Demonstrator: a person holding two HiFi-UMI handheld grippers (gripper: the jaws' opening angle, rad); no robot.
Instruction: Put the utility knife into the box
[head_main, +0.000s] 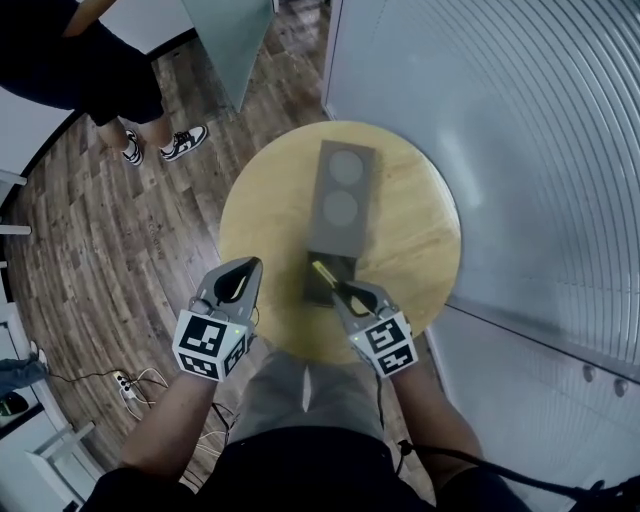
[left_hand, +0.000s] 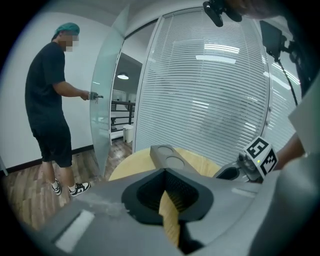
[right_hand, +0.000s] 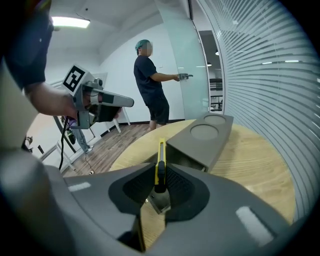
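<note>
Head view, setting: a round wooden table seen from steeply above, with a long grey box lying on it, pointing away from the wearer.
Head view, box: a lid with two round hollows covers the far part. The near end is open, probably left so to take the knife.
Head view, right gripper: the right gripper is clenched on the utility knife, holding it just over the open near end and in line with the box. This looks like the approach for lowering it in.
Head view, left gripper: the left gripper hovers over the table's near left edge, apart from the box, seemingly kept out of the way.
Left gripper view, jaws: the tips are drawn together with nothing between them. Only a sliver of tabletop shows behind them.
Left gripper view, background: a person stands at a glass door.
Right gripper view, grip: the pads press the knife's flat sides at its rear, so it stands on edge.
Right gripper view, knife: slim and yellow with a black rear part. Its front points at the box's opening, and no blade can be made out.
Right gripper view, progress: the knife seems not yet inside the box.
</note>
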